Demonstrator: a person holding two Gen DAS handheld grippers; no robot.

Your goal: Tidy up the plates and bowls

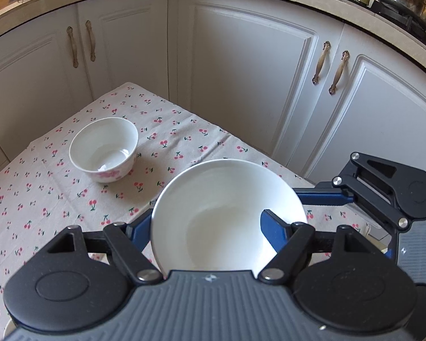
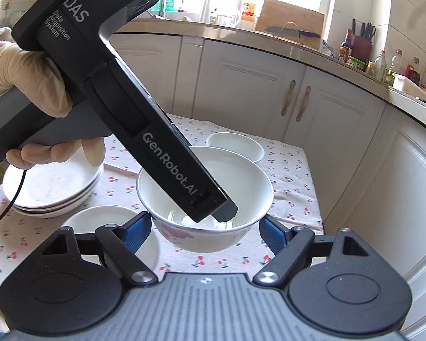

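Observation:
A white bowl (image 2: 241,190) with pink flowers on its outside hangs just above the cherry-print tablecloth (image 2: 292,187). My right gripper (image 2: 206,218) is shut on it, one blue finger on each side of its wall. In the left wrist view the same bowl (image 1: 227,187) fills the middle. My left gripper (image 1: 207,216) straddles its rim with the jaws apart. Its left finger (image 1: 140,230) sits outside and partly behind the rim, and its right finger (image 1: 271,227) reaches over into the bowl. The right tool's finger (image 1: 322,196) meets the bowl from the right.
A second flowered bowl (image 1: 105,149) stands near the table's far corner. A stack of white plates (image 2: 51,190) and a small plate (image 2: 105,221) lie at the left, with another white dish (image 2: 235,145) behind. A gloved hand (image 2: 28,79) holds the left tool. White cabinets (image 1: 255,85) stand close behind the table.

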